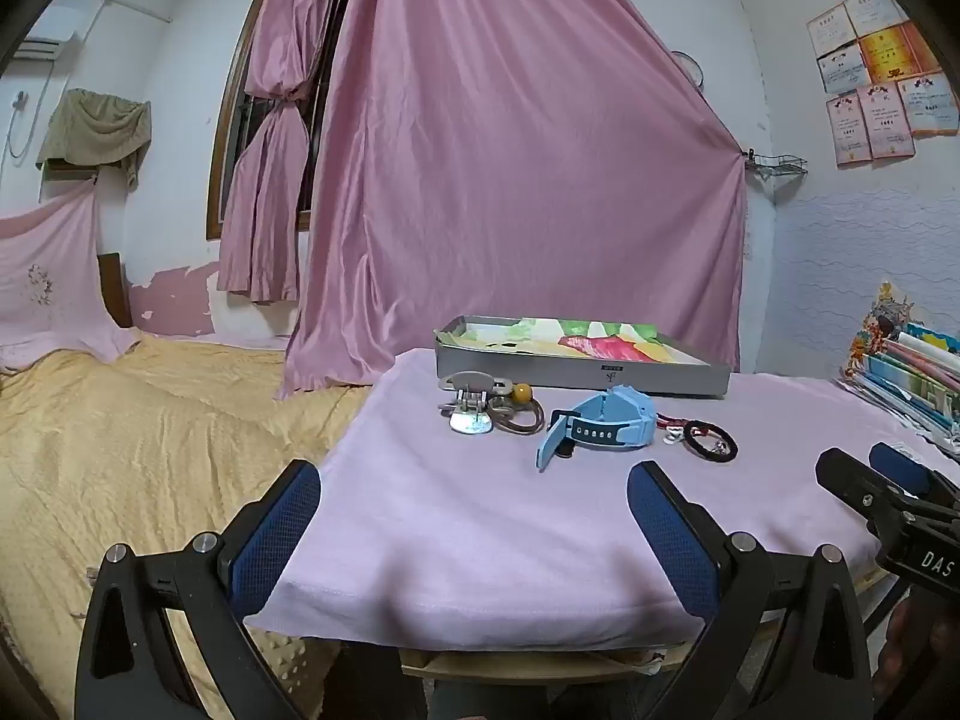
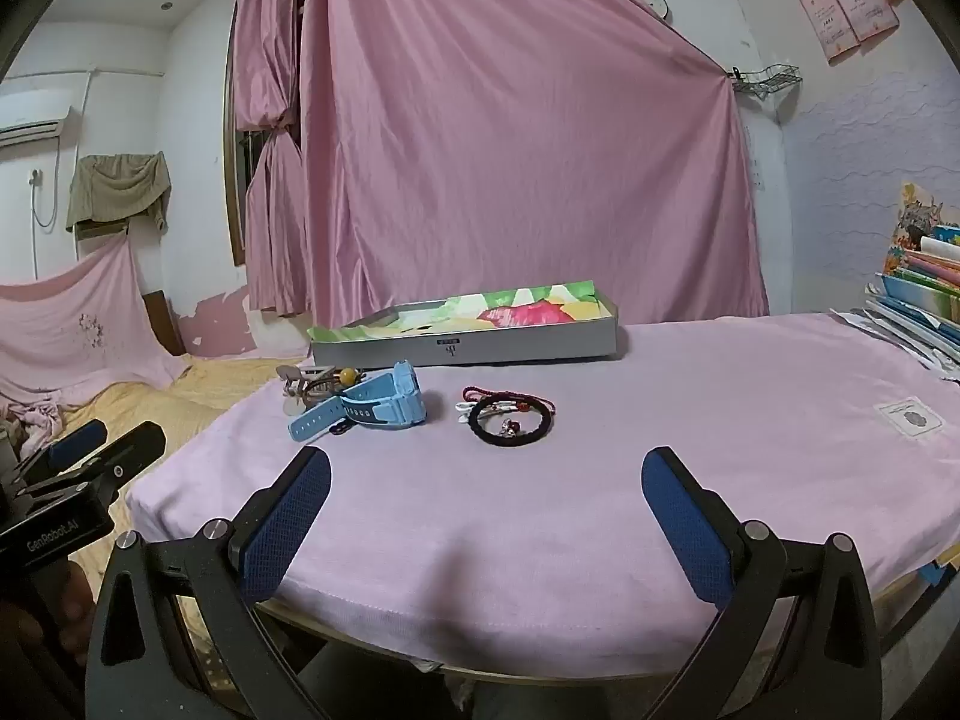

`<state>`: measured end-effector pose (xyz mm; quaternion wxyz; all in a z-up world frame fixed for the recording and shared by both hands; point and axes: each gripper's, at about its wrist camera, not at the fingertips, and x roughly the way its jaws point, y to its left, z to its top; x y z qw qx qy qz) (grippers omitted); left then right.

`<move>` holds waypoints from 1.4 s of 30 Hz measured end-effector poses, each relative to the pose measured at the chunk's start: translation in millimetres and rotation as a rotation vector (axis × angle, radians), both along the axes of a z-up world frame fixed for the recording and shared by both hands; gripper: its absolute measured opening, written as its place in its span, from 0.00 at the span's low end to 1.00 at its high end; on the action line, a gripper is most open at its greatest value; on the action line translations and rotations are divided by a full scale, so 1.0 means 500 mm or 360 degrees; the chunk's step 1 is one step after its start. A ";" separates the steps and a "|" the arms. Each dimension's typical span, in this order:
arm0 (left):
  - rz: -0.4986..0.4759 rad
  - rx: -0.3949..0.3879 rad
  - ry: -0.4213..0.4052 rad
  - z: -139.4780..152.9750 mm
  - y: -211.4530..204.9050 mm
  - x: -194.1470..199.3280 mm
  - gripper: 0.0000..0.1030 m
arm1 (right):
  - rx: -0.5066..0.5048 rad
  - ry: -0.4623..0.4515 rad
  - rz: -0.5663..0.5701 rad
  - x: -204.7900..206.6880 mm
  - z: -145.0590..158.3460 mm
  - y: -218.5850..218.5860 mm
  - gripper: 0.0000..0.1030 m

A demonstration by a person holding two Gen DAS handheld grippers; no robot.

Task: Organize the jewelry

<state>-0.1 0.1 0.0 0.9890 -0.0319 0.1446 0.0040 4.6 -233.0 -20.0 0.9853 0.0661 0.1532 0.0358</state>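
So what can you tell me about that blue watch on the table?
The blue watch is light blue and looks like rubbery plastic, with a chunky case and a strap with a row of holes. It lies unbuckled on the pink cloth, one strap end stretched toward the camera. It sits in front of the grey box, between a hair clip and a black bracelet.

White lettering reading "DAS" is showing on the black body of the right tongs [image 1: 888,468], at the right edge of the left wrist view. "GenRobot.AI" is showing in white on the black body of the left tongs [image 2: 105,438] in the right wrist view. The certificates [image 1: 876,78] on the wall and the small mark on the grey box [image 2: 468,348] are staying too small to read.
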 end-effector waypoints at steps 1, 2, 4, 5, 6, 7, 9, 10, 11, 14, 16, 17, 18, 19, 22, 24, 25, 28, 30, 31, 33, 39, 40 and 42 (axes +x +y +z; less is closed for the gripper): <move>0.0001 0.0001 0.0000 0.000 0.000 0.000 1.00 | 0.0000 0.0000 0.0000 0.000 0.000 0.000 0.99; 0.0003 0.0000 -0.0002 0.001 0.001 -0.001 1.00 | 0.0004 -0.0001 0.0001 0.000 0.000 0.000 0.99; -0.0001 0.0003 0.0008 0.000 0.000 0.001 1.00 | 0.0002 -0.0001 0.0001 0.000 0.000 0.001 0.99; -0.0002 0.0000 0.0008 0.000 0.000 0.001 1.00 | 0.0001 -0.0003 0.0001 0.000 0.000 0.001 0.99; -0.0002 -0.0001 0.0008 0.000 0.000 0.002 1.00 | 0.0000 -0.0005 0.0001 -0.001 0.000 0.002 0.99; 0.0001 -0.0002 0.0010 0.000 -0.001 0.003 1.00 | 0.0000 -0.0006 0.0001 -0.001 0.000 0.002 0.99; 0.0004 0.0000 0.0012 -0.001 -0.002 0.006 1.00 | -0.0002 -0.0009 0.0000 -0.002 0.001 0.004 0.99; 0.0006 0.0001 0.0013 -0.001 -0.003 0.007 1.00 | -0.0003 -0.0010 0.0000 -0.002 0.001 0.005 0.99; 0.0008 0.0001 0.0013 -0.001 -0.004 0.009 1.00 | -0.0004 -0.0011 -0.0001 -0.003 0.000 0.006 0.99; -0.0006 -0.0008 0.0000 0.000 0.002 0.001 1.00 | 0.0006 -0.0001 -0.0001 -0.002 0.000 0.001 0.99; -0.0004 -0.0007 0.0000 0.003 0.003 0.000 1.00 | 0.0006 -0.0003 -0.0001 -0.003 0.001 0.001 0.99; -0.0002 -0.0006 -0.0001 0.003 0.004 0.000 1.00 | 0.0006 -0.0005 0.0001 -0.003 -0.001 0.001 0.99; -0.0004 -0.0007 0.0000 0.004 0.004 0.001 1.00 | 0.0007 -0.0004 0.0003 -0.002 -0.001 0.001 0.99; -0.0004 -0.0007 -0.0001 0.002 0.002 -0.001 1.00 | 0.0007 0.0000 0.0005 0.000 -0.002 0.002 0.99; -0.0007 -0.0006 0.0001 0.002 0.002 -0.001 1.00 | 0.0012 0.0008 0.0007 0.003 -0.004 0.004 0.99; -0.0007 -0.0003 0.0003 0.000 -0.002 0.003 1.00 | 0.0013 0.0004 0.0006 -0.003 0.000 0.000 0.99; -0.0006 -0.0003 0.0003 0.000 -0.002 0.003 1.00 | 0.0012 0.0003 0.0007 -0.004 0.000 0.000 0.99; -0.0007 -0.0004 0.0002 -0.001 -0.001 0.003 1.00 | 0.0012 0.0002 0.0007 -0.007 0.002 0.000 0.99; -0.0008 -0.0004 0.0002 -0.001 0.000 0.003 1.00 | 0.0013 0.0002 0.0005 -0.010 0.003 0.000 0.99; -0.0008 -0.0005 0.0001 -0.001 0.000 0.003 1.00 | 0.0014 0.0002 0.0005 -0.012 0.004 0.001 0.99; -0.0008 -0.0004 0.0000 -0.002 0.000 0.004 1.00 | 0.0014 0.0004 0.0005 -0.002 0.000 0.000 0.99; -0.0009 -0.0006 0.0001 -0.002 0.001 0.003 1.00 | 0.0017 0.0003 0.0005 -0.002 0.000 0.003 0.99; -0.0010 -0.0005 0.0000 -0.002 0.001 0.003 1.00 | 0.0017 0.0003 0.0007 -0.002 -0.001 0.004 0.99; -0.0008 -0.0005 0.0000 -0.002 0.001 0.003 1.00 | 0.0018 0.0003 0.0006 -0.002 -0.002 0.002 0.99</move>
